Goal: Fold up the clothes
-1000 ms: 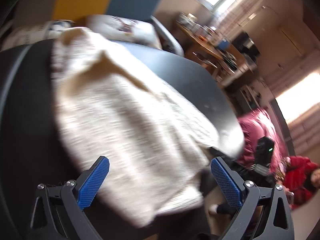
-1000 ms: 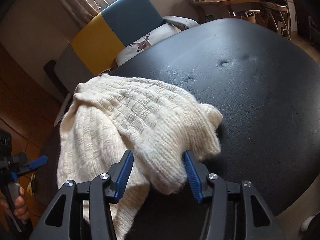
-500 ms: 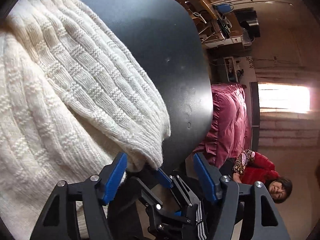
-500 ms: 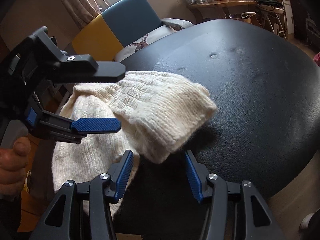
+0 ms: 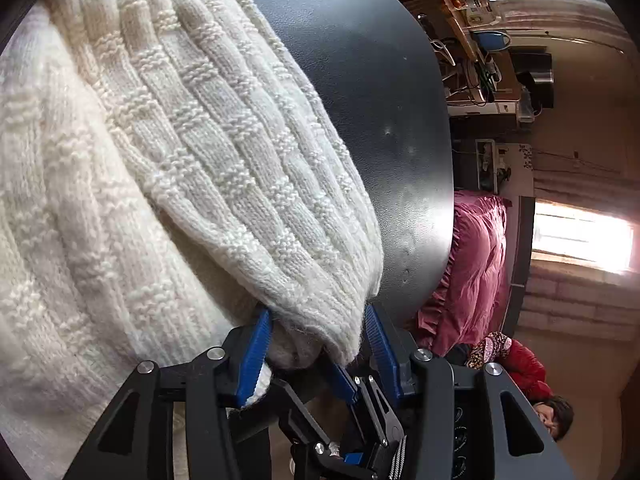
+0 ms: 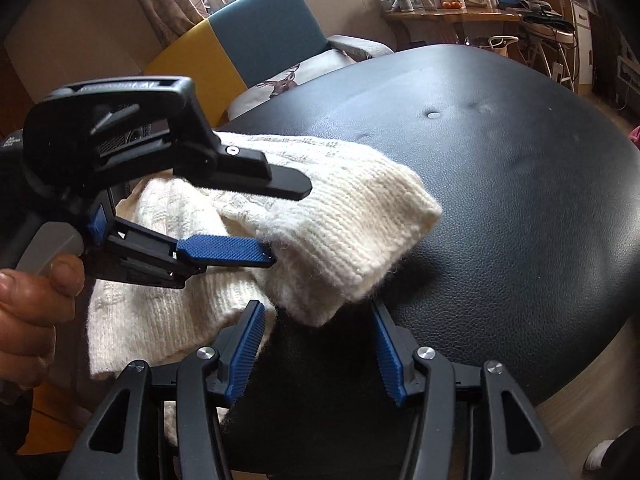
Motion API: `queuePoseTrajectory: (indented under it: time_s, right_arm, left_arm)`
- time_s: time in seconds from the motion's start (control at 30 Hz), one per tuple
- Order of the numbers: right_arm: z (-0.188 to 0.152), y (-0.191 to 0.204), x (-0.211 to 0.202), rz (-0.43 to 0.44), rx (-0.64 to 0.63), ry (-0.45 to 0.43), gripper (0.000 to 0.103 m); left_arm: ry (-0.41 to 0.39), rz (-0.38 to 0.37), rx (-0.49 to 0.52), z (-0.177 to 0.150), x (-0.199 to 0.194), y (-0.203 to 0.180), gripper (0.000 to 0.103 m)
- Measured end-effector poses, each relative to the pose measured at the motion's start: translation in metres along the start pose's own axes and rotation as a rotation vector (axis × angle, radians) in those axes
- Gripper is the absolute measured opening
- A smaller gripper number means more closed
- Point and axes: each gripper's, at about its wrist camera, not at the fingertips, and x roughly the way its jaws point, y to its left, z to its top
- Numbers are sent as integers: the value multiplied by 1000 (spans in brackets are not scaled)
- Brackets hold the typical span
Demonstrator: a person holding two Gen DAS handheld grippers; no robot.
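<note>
A cream knitted sweater (image 5: 180, 160) lies folded on a black padded round surface (image 5: 380, 100). My left gripper (image 5: 318, 354) is shut on the thick folded edge nearest me, and the knit bulges between its blue pads. In the right wrist view the same sweater (image 6: 360, 220) has the left gripper (image 6: 290, 222) reaching in from the left, one finger above the fold and one below. My right gripper (image 6: 318, 332) stands open just short of the sweater's near corner and holds nothing.
A hand (image 6: 28, 300) holds the left tool. Behind the black surface (image 6: 500, 200) stand a yellow-and-blue armchair (image 6: 256, 40) and a cluttered wooden desk (image 6: 448, 16). A pink bed cover (image 5: 476, 264) and a person in red (image 5: 520, 368) are off the far edge.
My left gripper swung in from the side and narrowed onto the sweater's folded edge. My right gripper let that fold go and drew back a little.
</note>
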Motion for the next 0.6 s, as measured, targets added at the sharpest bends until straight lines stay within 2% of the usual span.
queuePoseTrajectory:
  time_s: [0.13,0.23,0.33,0.4,0.43,0.5,0.57,0.6]
  right_arm:
    - [-2,1,1,1,1,-2,54]
    - [-2,1,1,0,1,-4,54]
    - [-2,2,1,-5,-3,-6,54]
    - [-2,4,1,-10,-13,-7,54]
    - [-2,4,2,-13,-18,-8,55]
    - [-2,5,2,-17,-24,-13,55]
    - [-2,7,2,-23,-34,-14,56]
    - [-1,7,2,-25,-39,-14,56]
  left_arm:
    - [1,-19,1,-6,-6,-2,48]
    - [18,-57,-53,-6,-7,6,54]
    - [-8,-34,-84,2,-5,16,57]
    - [-31,-53,-109,7,-8,23,53]
    - [-56,-49,-87,7,-12,19,50]
    - [-106,-36,-38,6,-19,11,36]
    - [-141,-6,6,4,-25,4,32]
    - [-131,15,6,5,-23,5,32]
